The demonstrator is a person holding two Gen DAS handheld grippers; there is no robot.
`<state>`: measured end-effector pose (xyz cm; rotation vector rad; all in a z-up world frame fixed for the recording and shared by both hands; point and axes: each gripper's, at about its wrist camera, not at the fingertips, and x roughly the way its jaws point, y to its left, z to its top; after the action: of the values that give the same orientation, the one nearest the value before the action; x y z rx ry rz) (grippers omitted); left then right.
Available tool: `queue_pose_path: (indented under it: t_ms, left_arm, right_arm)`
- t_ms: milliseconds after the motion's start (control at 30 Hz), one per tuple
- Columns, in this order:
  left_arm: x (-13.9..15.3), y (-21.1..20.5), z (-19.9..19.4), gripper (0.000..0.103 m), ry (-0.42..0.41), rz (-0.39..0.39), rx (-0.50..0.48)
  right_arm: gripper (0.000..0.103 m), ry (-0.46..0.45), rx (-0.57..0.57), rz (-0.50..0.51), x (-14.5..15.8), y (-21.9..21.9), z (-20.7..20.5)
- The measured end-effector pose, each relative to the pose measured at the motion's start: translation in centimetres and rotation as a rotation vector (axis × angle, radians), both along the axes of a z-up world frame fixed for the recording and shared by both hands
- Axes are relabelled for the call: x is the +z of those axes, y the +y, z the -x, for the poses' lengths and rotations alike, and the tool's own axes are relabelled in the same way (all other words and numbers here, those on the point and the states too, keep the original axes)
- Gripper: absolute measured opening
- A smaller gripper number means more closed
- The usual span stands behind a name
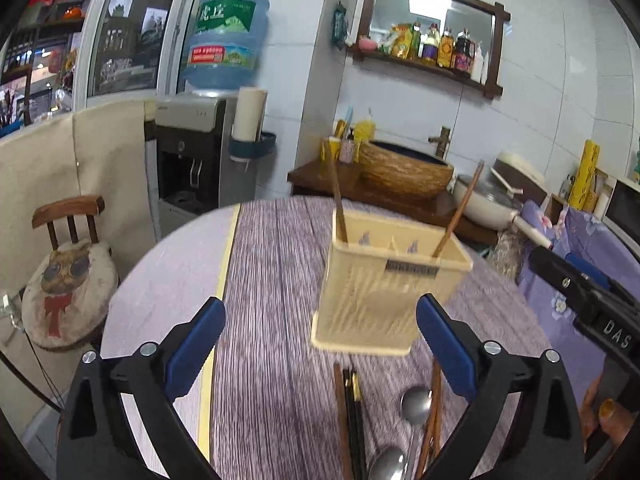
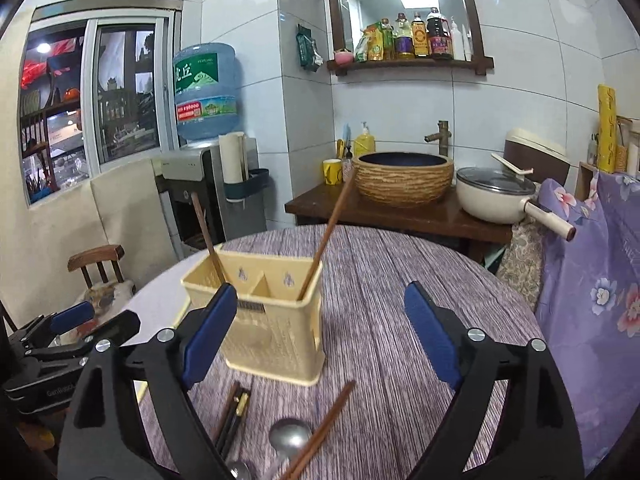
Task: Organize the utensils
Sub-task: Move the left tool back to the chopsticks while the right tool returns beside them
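A cream two-compartment utensil holder [image 1: 384, 288] [image 2: 276, 336] stands on the round table [image 1: 272, 264] [image 2: 400, 280]. One brown chopstick [image 1: 336, 196] [image 2: 208, 240] leans in its left compartment and another [image 1: 460, 212] [image 2: 330, 232] in its right. In front of the holder lie black chopsticks [image 1: 354, 420] [image 2: 236, 412], loose brown chopsticks [image 1: 434, 412] [image 2: 324, 428] and a steel spoon [image 1: 416, 404] [image 2: 290, 436]. My left gripper [image 1: 320, 304] is open, nothing between its pads. My right gripper [image 2: 320, 290] is open too, and empty. Both hang above the loose utensils, short of the holder.
A chair with a cat cushion [image 1: 68, 280] stands left of the table, a water dispenser [image 1: 192, 152] behind it. Beyond the table's far edge are a wooden counter with a basin [image 2: 404, 178] and a lidded pot [image 2: 496, 196]. Purple floral cloth [image 2: 592, 280] hangs at the right.
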<state>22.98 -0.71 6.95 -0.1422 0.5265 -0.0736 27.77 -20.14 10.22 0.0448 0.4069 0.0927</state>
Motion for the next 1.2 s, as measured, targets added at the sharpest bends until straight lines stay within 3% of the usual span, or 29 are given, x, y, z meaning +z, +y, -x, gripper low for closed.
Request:
queue_pose_path:
  t_ms: [200,367,500,667,833,1200]
  left_arm:
    - [-4.0,1.2,0.8,0.094,0.108,-0.014,0.015]
    - [-6.3,1.9,1.3,0.072,0.169,0.006,0.004]
    - [-7.8,1.5,1.3,0.06,0.218,0.031,-0.038]
    - [-9.5,-0.4,1.3,0.044,0.272,0.01,-0.106]
    - [-10.2,-2.1,1.2,0.037,0.297,-0.017,-0.153]
    - [-11.5,-3.4,0.1,0.03,0.336,-0.078,-0.154]
  right_arm:
    - [0.09,0.159,-0.042,-0.017,-5.1,-1.3,1.2]
    - [0.09,0.284,-0.069,-0.081,-9.0,-2.6,1.4]
    - [0.09,0.339,-0.076,-0.101,-11.2,-2.9,1.8]
    - [0.09,0.37,-0.086,-0.087,-12.8,-2.8,2.4]
    - [0.089,0.377,-0.084,-0.098,-13.2,-2.9,2.6]
    - [0.089,0.378,-0.072,-0.096,-13.1,-2.5,2.8]
